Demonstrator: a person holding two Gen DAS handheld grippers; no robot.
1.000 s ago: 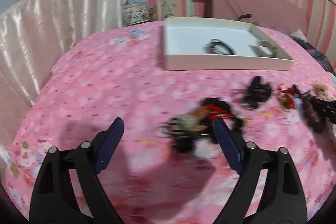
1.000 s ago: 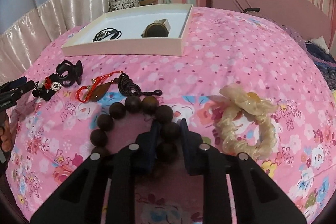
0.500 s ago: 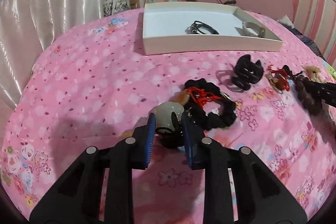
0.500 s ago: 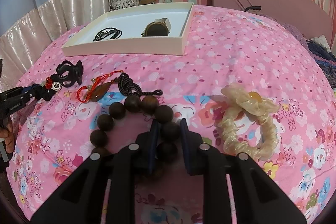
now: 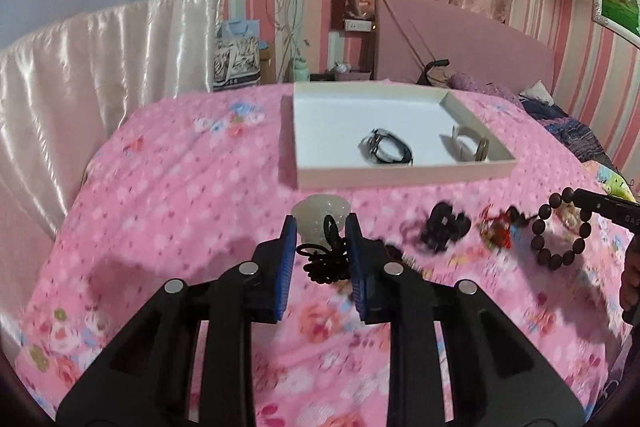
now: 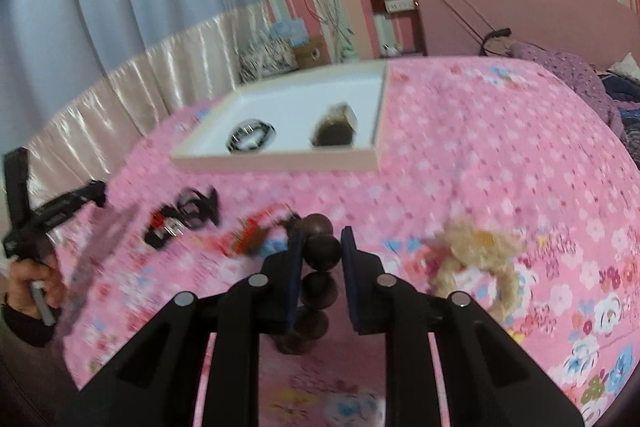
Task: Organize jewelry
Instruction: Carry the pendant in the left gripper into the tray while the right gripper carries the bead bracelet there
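We are gripping a pale pendant (image 5: 320, 217) in the left gripper (image 5: 321, 239) and a bead bracelet (image 6: 318, 267) in the right gripper (image 6: 321, 253), its fingers closing, both bound for the white tray (image 5: 400, 177).

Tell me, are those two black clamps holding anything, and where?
Yes. The left gripper pinches a pale pendant at its black cord. The right gripper grips a dark wooden bead bracelet by one bead, the rest hanging below.

We see a bed under a pink floral sheet (image 5: 180, 195). On it rest a shallow white tray (image 5: 400, 177), a black hair claw (image 5: 444, 231), a red-corded charm (image 5: 498, 233) and a cream scrunchie (image 6: 476, 259), all well apart from the tray.
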